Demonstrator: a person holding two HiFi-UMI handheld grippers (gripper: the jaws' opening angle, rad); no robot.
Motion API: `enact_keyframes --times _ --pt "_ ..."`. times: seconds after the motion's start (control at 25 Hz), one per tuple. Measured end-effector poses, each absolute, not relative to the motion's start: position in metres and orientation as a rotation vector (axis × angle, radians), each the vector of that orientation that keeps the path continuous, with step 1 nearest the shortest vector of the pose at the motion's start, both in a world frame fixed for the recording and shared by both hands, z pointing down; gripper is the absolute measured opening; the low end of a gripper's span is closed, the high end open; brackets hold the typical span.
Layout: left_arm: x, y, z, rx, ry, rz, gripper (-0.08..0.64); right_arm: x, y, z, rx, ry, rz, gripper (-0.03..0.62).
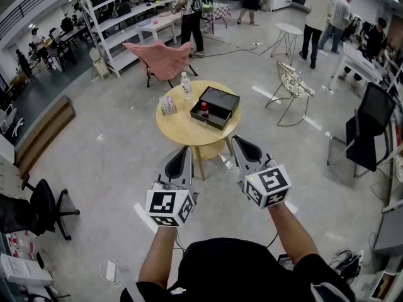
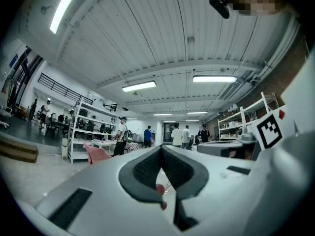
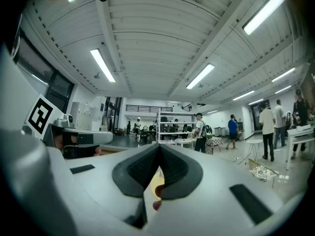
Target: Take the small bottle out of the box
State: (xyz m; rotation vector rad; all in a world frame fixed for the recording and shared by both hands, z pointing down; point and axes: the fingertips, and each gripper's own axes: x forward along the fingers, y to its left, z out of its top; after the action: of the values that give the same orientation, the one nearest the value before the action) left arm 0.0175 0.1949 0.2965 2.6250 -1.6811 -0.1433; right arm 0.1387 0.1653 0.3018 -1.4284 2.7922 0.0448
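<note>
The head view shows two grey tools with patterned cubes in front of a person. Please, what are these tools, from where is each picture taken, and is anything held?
There is no robot here. A person holds a two-jaw tool in each hand: the left gripper and the right gripper. The patterned cubes are parts of them. The head view comes from a camera on the person's head, looking down. The left and right gripper views come from a camera on each gripper, looking along its jaws. Both pairs of jaws are together and hold nothing. Ahead, apart from the grippers, stands a round wooden table. On it are an open black box with a small reddish bottle inside, a clear bottle and a small light item.
</note>
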Motion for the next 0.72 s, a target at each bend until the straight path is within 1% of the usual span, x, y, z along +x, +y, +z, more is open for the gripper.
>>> enact_keyframes --times 0.32,0.72 --pt "0.041 0.206 0.304 2.617 -1.685 -0.122 0.008 0.153 0.173 0.318 -1.383 2.828 -0.042 0.002" --pt "0.030 0.179 0.322 2.582 -1.665 -0.115 0.008 0.144 0.146 0.339 -1.388 2.837 -0.098 0.002"
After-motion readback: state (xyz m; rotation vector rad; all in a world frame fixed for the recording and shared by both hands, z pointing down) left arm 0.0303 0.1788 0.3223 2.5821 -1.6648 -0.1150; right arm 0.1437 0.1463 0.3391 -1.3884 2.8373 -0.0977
